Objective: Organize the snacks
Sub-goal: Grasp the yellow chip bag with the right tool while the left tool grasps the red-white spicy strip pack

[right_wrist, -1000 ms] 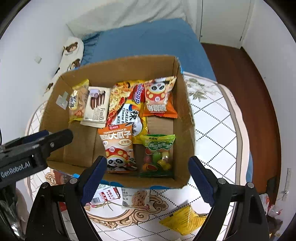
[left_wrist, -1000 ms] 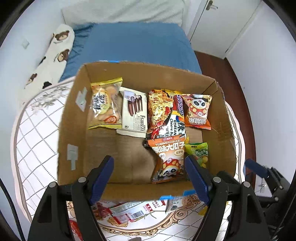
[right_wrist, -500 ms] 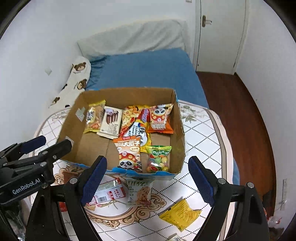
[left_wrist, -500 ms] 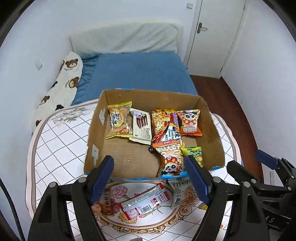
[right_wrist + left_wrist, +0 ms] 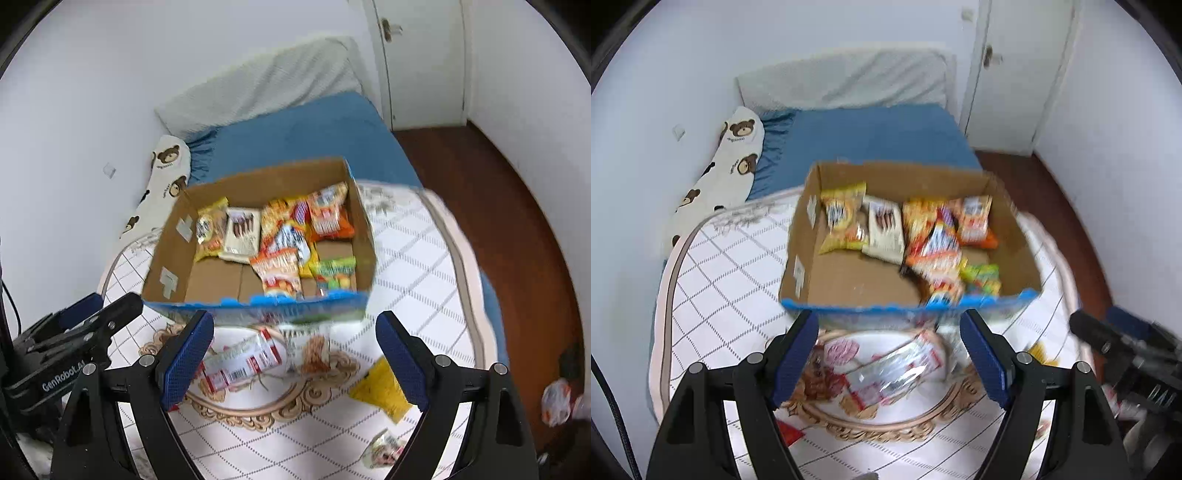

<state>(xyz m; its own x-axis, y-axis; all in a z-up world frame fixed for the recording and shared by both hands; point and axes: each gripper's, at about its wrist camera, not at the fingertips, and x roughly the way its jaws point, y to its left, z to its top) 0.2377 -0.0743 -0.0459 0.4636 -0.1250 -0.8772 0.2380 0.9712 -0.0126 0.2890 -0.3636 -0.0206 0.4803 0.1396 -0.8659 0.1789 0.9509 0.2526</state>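
Note:
A cardboard box (image 5: 849, 280) (image 5: 170, 258) stands on the round table and holds several snack packs along its far and right sides. Loose packs lie on the table in front of it: a red-and-white pack (image 5: 894, 369) (image 5: 240, 360), a noodle pack (image 5: 310, 350), a yellow pack (image 5: 380, 391), a small pack (image 5: 384, 448). My left gripper (image 5: 890, 354) is open and empty above the red-and-white pack. My right gripper (image 5: 293, 360) is open and empty above the loose packs. Both views are blurred.
The table has a white checked cloth (image 5: 724, 280) with an ornate centre ring. Behind it is a bed with a blue sheet (image 5: 868, 136) and a bear-print pillow (image 5: 727, 166). A door (image 5: 424, 62) and wooden floor (image 5: 498, 192) lie to the right.
Both grippers have drawn back and up from over the box, so the box now sits farther off and the loose packs on the table lie between the fingers. Both stayed open.

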